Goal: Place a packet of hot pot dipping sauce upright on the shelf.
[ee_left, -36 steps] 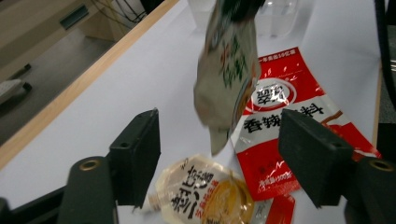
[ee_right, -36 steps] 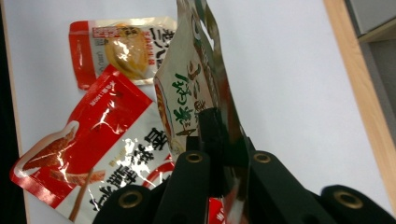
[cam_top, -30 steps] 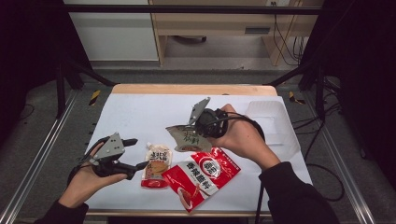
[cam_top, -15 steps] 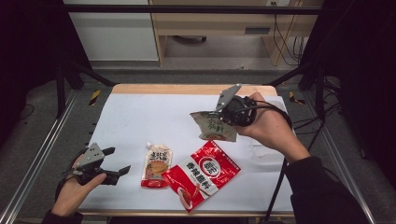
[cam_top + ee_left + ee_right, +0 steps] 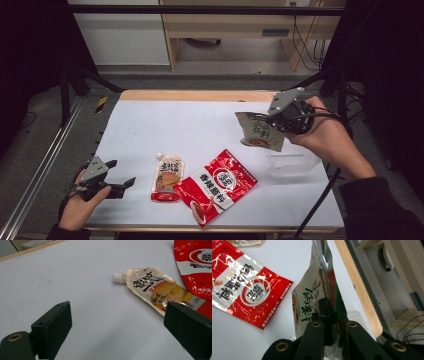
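Note:
A beige pouch with green writing (image 5: 257, 131) hangs in the air over the table's right side, and my right gripper (image 5: 272, 122) is shut on its edge. The right gripper view shows the jaws (image 5: 328, 307) pinched on that pouch (image 5: 312, 297). My left gripper (image 5: 122, 171) rests low at the front left corner. Its jaws have just been opening and stand open with nothing between them (image 5: 117, 307). A spouted sauce pouch (image 5: 167, 177) (image 5: 157, 290) lies flat to its right. A red snack packet (image 5: 217, 185) (image 5: 249, 287) lies beside that pouch.
A clear plastic container (image 5: 292, 162) sits on the white table (image 5: 190, 125) below the lifted pouch. The table's wooden far edge (image 5: 200, 95) borders a dark floor. Metal rails run along the left side (image 5: 35, 185).
My right gripper carried the beige pouch from the table's middle up and to the right. My left gripper drew back left, away from the spouted pouch, and sank toward the table.

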The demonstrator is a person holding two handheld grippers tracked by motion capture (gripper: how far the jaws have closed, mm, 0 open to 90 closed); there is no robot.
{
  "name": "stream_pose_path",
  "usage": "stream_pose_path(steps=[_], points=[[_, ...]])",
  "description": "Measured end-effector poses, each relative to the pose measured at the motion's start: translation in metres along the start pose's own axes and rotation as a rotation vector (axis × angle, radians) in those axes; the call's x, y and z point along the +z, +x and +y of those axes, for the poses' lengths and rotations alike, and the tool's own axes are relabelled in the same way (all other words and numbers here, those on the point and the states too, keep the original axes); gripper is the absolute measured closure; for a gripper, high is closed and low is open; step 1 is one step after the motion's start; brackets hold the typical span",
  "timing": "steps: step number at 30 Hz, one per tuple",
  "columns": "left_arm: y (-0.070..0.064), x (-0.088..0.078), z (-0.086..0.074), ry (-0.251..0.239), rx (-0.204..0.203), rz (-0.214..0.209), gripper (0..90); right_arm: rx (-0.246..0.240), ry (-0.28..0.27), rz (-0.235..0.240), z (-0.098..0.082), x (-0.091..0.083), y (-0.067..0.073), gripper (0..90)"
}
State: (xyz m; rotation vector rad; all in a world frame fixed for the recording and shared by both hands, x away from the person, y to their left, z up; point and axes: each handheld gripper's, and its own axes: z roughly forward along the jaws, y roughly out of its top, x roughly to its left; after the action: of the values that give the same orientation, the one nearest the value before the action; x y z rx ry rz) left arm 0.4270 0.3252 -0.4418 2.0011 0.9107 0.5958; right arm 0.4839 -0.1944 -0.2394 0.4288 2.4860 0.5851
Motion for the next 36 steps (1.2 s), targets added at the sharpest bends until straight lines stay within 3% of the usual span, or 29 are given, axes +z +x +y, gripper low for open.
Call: stream_pose_path(steps=[8, 17, 28, 36], points=[[0.005, 0.000, -0.003, 0.013, -0.012, 0.029, 7.8, 0.075, -0.023, -0.038, -0.042, -0.020, -0.012, 90.0], [0.006, 0.000, -0.005, 0.021, -0.016, 0.040, 7.8, 0.097, -0.009, -0.043, -0.076, -0.026, -0.021, 90.0], [0.004, 0.002, -0.005, 0.031, -0.004, 0.034, 7.8, 0.109, -0.012, -0.018, -0.098, -0.020, -0.019, 90.0], [0.003, 0.004, -0.005, 0.042, 0.004, 0.031, 7.8, 0.110, -0.038, 0.009, -0.103, -0.016, -0.020, 90.0]])
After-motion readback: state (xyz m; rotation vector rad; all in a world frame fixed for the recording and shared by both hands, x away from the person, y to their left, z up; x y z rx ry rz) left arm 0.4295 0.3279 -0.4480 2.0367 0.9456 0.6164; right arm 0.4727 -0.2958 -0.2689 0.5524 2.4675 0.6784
